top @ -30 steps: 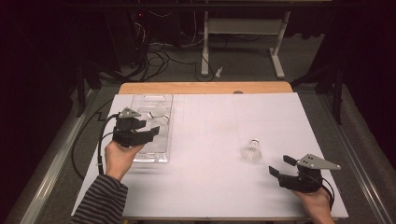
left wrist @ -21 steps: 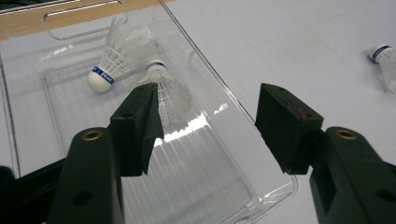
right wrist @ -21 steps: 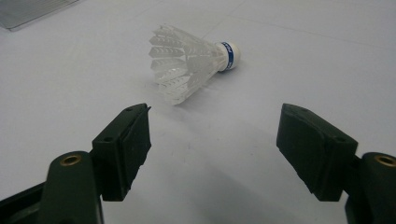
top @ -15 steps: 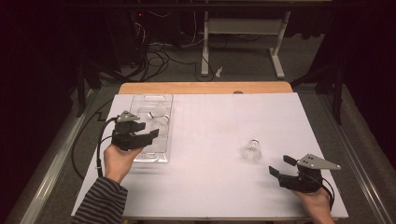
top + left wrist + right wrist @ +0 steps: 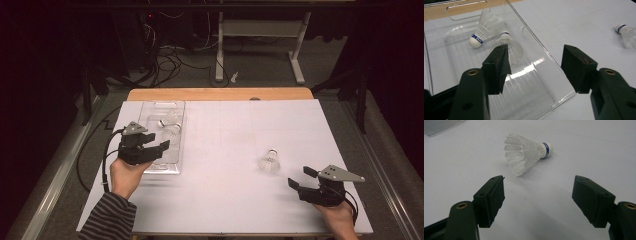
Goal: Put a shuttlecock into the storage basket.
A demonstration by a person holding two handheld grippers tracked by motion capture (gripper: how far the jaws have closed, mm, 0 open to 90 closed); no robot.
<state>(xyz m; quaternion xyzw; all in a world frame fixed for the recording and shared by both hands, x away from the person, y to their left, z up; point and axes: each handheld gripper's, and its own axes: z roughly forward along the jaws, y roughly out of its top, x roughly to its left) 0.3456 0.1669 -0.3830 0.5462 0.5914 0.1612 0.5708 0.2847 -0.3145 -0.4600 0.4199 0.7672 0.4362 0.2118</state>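
Note:
A clear plastic tray point(image 5: 161, 107) lies at the table's left with two white shuttlecocks point(image 5: 170, 127) in its far half. My left gripper point(image 5: 159, 141) hovers over the tray's near half, open and holding nothing. In the left gripper view the two shuttlecocks point(image 5: 482, 32) point(image 5: 511, 48) lie just beyond the left gripper point(image 5: 535, 53), on the tray point(image 5: 529, 95). A third shuttlecock point(image 5: 270, 161) lies on its side on the white table, right of centre. My right gripper point(image 5: 299, 177) rests a little nearer than it, open. In the right gripper view that shuttlecock point(image 5: 524, 153) lies ahead of the right gripper point(image 5: 539, 182), cork end pointing right.
A white sheet point(image 5: 225, 150) covers the table, with a wooden strip point(image 5: 220, 93) along the far edge. Beyond it are a dark floor, cables and a desk frame point(image 5: 260, 45). The loose shuttlecock point(image 5: 626, 33) appears at the far right of the left gripper view.
The left gripper has edged slightly back toward the person over the tray. The right gripper and the shuttlecocks have stayed put.

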